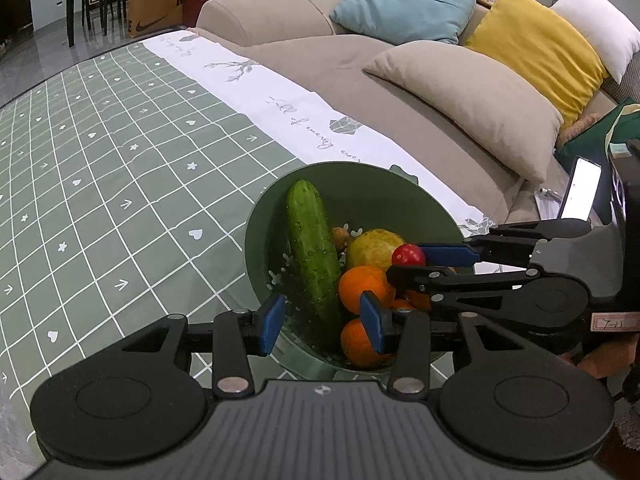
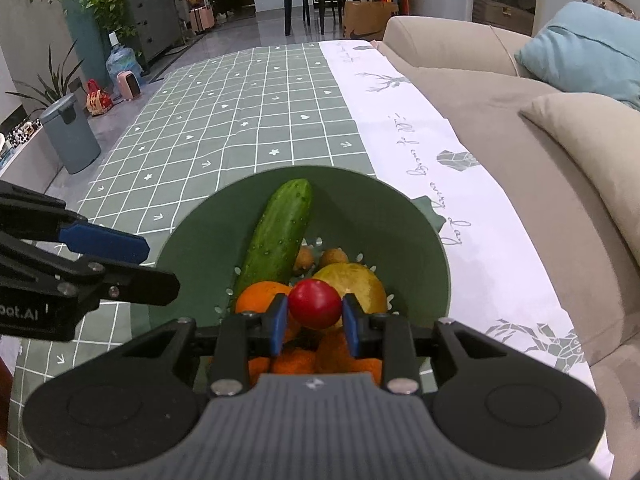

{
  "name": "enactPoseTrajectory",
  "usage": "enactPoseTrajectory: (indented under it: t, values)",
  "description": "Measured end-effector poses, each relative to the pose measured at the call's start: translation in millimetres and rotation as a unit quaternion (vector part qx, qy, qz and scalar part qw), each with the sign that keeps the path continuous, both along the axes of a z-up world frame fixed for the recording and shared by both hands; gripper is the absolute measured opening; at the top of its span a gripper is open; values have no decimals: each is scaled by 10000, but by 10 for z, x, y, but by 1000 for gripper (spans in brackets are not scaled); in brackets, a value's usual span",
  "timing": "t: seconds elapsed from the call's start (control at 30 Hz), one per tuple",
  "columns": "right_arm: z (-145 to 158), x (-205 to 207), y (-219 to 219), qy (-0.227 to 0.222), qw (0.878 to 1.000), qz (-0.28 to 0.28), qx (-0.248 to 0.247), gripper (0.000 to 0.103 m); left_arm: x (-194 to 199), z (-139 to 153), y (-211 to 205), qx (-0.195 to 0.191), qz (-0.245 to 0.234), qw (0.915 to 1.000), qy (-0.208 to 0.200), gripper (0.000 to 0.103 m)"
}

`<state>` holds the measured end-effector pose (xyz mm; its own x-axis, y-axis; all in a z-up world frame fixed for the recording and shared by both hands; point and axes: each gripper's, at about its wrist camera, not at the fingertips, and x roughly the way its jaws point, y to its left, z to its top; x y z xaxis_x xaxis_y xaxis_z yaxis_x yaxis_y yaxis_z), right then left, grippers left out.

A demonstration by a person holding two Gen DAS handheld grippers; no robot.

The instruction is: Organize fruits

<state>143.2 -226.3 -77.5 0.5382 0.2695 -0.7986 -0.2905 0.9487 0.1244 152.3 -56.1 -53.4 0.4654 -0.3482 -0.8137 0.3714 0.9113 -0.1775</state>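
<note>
Right hand-held gripper is clamped narrow on a small red fruit, its blue pads pressing either side, and it holds that fruit just above the pile in the green colander bowl. Left hand-held gripper stands partly open with nothing between its pads, poised over the bowl's near edge, straddling the lower end of the cucumber and an orange.

The step in hand looks like either dropping the red fruit into the bowl or lifting it out; the frames alone do not settle which. If placing, the next move calls for lowering it into a gap and easing the pads apart so it does not roll off the heap.

Inside the bowl: the cucumber leaning against the far wall, a yellow-green round fruit, several oranges, and a couple of small brown fruits near the drain slots. The bowl sits on the green checked tabletop beside the sofa
</note>
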Motion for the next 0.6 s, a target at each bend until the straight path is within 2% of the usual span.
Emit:
enactPoseTrajectory:
  t: [0.1, 0.17, 0.33, 0.5, 0.6]
  values:
    - [11, 25, -8, 70, 10000, -31, 44, 29, -20, 52, -1, -3, 11, 10000, -52, 52]
    - [46, 20, -6, 46, 10000, -66, 51, 40, -48, 104, 0, -3, 13, 9999, -112, 53]
    - [198, -40, -1, -53, 9999, -88, 80, 40, -164, 272, 41, -17, 88, 9995, -318, 54]
    - [505, -189, 18, -284, 9994, -165, 140, 42, -315, 509, 131, -67, 239, 9976, -653, 57]
    - [735, -305, 50, -512, 9984, -200, 117, 47, -423, 679, 171, -44, 350, 9949, -944, 59]
